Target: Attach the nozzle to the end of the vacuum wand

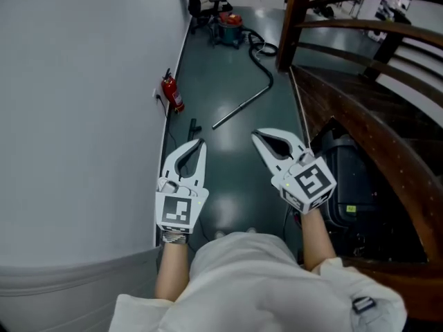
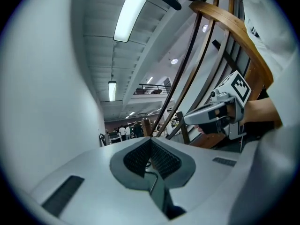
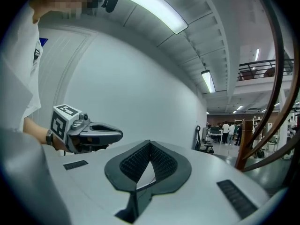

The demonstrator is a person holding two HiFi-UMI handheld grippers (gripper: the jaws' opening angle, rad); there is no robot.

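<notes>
Two white hand-held grippers held level above a dark green floor (image 1: 235, 178), with the vacuum parts lying farther ahead.

From the left: a red fire extinguisher (image 1: 172, 93) stands against the white wall. The left hand-held gripper (image 1: 199, 144) is clenched on nothing. Beyond its tips a small black nozzle (image 1: 192, 126) lies on the floor, apart from the long silver metal vacuum wand (image 1: 242, 106). The right hand-held gripper (image 1: 257, 136) is also clenched and empty. A brown wooden stair railing (image 1: 374, 126) curves along the right.

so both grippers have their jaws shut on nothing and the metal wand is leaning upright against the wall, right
Not quite: the wand lies flat on the floor, clear of the wall, as the head view shows. The left gripper and right gripper do have their jaws shut on nothing.
</notes>
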